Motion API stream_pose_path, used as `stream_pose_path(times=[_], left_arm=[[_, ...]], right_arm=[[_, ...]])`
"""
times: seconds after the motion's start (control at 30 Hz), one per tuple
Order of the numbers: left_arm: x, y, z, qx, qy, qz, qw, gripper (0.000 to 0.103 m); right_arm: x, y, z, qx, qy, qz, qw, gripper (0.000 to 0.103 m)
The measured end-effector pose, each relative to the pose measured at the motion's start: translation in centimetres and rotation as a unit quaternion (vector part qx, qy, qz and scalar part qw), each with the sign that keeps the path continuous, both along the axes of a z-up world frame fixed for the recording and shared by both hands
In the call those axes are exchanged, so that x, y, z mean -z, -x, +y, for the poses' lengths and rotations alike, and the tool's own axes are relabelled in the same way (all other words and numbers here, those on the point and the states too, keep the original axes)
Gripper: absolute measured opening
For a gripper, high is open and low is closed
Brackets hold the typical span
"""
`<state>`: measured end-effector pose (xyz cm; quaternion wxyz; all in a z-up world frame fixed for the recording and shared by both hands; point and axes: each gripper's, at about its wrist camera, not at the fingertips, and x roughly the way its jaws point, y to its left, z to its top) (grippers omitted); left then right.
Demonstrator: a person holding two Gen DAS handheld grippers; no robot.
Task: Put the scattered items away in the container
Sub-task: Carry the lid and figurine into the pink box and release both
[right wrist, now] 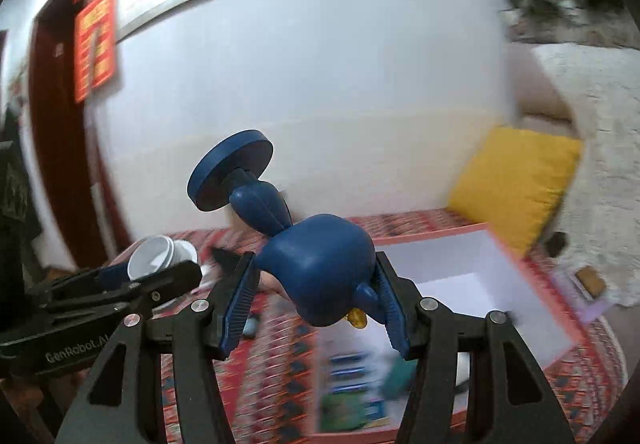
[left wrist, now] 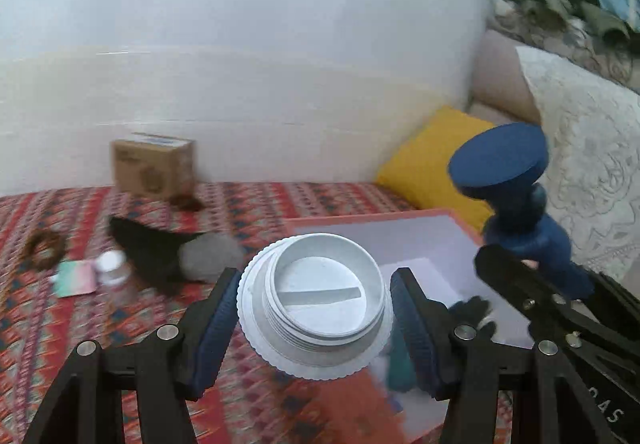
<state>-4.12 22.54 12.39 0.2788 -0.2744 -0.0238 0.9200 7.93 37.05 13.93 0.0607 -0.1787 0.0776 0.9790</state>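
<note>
Left wrist view: left gripper [left wrist: 314, 328] clamps a white threaded lid [left wrist: 314, 304] between its pads, right gripper [right wrist: 316, 304] likewise grips a blue stand [right wrist: 316, 276], both raised with the pink-rimmed box [left wrist: 360, 220] just ahead and below—best lowered inside before letting go.
</note>
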Motion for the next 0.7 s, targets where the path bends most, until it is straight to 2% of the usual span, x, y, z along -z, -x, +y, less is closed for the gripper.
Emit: stream_pose_path(times=[0.07,0.17,0.27,0.33,0.37,0.4,0.43,0.47,0.5,0.57,0.7], left_arm=[[0.3,0.6,3.0,0.018,0.015,0.000,0.9997,0.064],[1.7,1.5,7.4,0.038,0.057,0.004,0.9977,0.064],[4.1,2.6,10.0,0.061,0.081,-0.029,0.9944,0.064],[5.8,3.3,11.7,0.077,0.096,-0.053,0.9909,0.066],[6.3,3.4,12.1,0.081,0.106,-0.057,0.9894,0.073],[6.7,3.3,12.3,0.082,0.116,-0.059,0.9881,0.086],[6.9,3.1,12.2,0.078,0.124,-0.053,0.9877,0.090],[6.8,2.9,11.9,0.069,0.131,-0.041,0.9881,0.097],[6.6,2.7,11.3,0.062,0.132,-0.034,0.9888,0.098],[6.0,2.5,10.2,0.049,0.128,-0.023,0.9903,0.099],[4.6,2.2,6.5,0.031,0.104,-0.029,0.9937,0.100]], right_arm=[[-0.1,-0.1,2.7,0.026,0.014,0.005,1.000,0.060],[0.4,0.8,6.1,0.061,0.016,0.006,0.998,0.060],[2.0,2.8,9.1,0.104,0.011,-0.022,0.994,0.060],[3.3,4.2,10.9,0.099,0.037,-0.045,0.993,0.060],[3.8,5.0,11.5,0.091,0.047,-0.061,0.993,0.060],[4.1,5.6,11.8,0.095,0.046,-0.074,0.992,0.068],[4.1,5.9,11.7,0.111,0.034,-0.077,0.990,0.078],[4.1,6.1,11.6,0.128,0.022,-0.080,0.988,0.095],[3.9,6.3,11.4,0.142,0.010,-0.080,0.987,0.102],[3.2,6.1,10.5,0.152,-0.013,-0.068,0.986,0.103],[3.1,5.4,9.6,0.126,0.009,-0.057,0.990,0.103]])
